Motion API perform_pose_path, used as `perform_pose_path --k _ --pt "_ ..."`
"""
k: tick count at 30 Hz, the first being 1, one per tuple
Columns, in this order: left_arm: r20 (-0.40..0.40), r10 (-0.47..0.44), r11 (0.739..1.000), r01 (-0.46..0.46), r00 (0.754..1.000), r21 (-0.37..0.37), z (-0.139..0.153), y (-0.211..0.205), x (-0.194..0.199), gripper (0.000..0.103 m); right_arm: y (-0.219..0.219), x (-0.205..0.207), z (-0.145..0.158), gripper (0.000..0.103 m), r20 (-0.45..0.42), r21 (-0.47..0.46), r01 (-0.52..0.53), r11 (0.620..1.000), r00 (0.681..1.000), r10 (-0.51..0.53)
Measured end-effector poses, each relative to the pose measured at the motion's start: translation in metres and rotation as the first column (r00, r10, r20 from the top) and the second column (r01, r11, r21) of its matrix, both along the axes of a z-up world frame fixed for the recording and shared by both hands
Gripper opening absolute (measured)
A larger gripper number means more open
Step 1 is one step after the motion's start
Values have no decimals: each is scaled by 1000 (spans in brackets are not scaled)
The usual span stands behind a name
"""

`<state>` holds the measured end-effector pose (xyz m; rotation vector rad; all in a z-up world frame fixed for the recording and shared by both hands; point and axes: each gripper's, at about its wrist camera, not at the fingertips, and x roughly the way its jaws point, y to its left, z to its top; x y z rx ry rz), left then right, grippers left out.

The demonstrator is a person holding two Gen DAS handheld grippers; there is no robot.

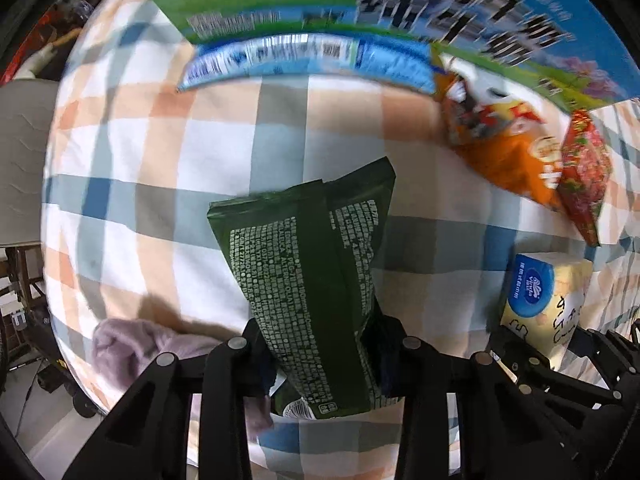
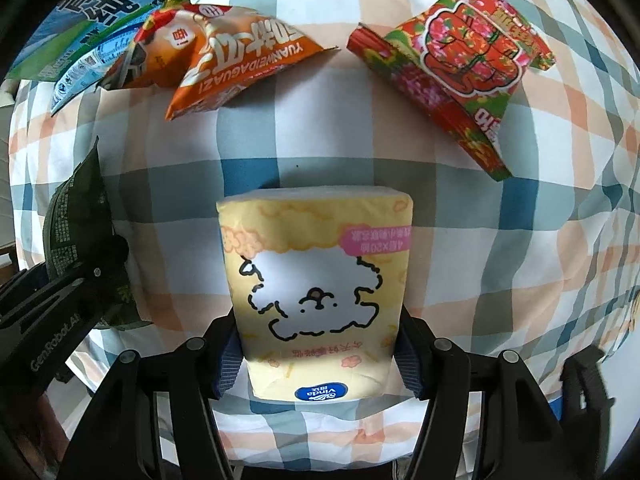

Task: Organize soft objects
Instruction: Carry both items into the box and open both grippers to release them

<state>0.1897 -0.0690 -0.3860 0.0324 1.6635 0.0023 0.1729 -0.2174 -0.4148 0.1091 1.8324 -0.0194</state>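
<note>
My left gripper is shut on a dark green snack bag and holds it above the checked cloth. The green bag also shows at the left of the right wrist view. My right gripper is shut on a yellow tissue pack with a drawn white dog. That pack shows at the right of the left wrist view. An orange snack bag and a red flowered packet lie on the cloth beyond.
A blue and green milk carton box lies at the far edge of the cloth, with a blue packet beside it. A lilac cloth lies near my left gripper. A grey cushion is off the cloth's left edge.
</note>
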Motion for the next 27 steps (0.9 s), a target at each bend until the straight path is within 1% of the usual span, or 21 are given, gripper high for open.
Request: perform_pose_path --k 2,6,8,11,14,17,20,23,25,27 --pt "36 -11 1000 11 999 9 15 -6 -5 33 -2 -4 8 65 16 1 -8 1000 1000 8" --pt "121 -38 999 35 992 21 50 -20 -12 32 -7 -12 39 65 67 14 -29 999 997 28" --pt "162 -46 999 44 986 16 71 -28 -14 32 -12 -14 55 65 98 21 -39 999 995 37" --pt "222 -56 998 56 973 5 102 -39 -14 32 -22 -15 85 65 151 39 -54 998 987 47" --pt "275 -53 998 61 960 -20 147 -44 -13 33 -29 -14 121 65 213 57 -72 996 975 59" --pt "323 -52 996 72 945 -51 180 -44 -9 33 -36 -1 156 65 272 84 -85 993 960 60" --pt "364 -60 994 90 930 -67 208 -49 7 33 -34 17 188 65 335 100 -97 990 940 58" --pt "380 -68 990 109 922 -87 225 -49 35 33 -39 39 209 65 373 118 -96 988 927 46" --pt "381 -71 988 116 922 -98 227 -42 61 33 -41 58 216 65 395 112 -93 989 918 41" --pt "367 -81 986 128 927 -105 224 -39 92 33 -42 84 216 65 414 96 -79 992 910 33"
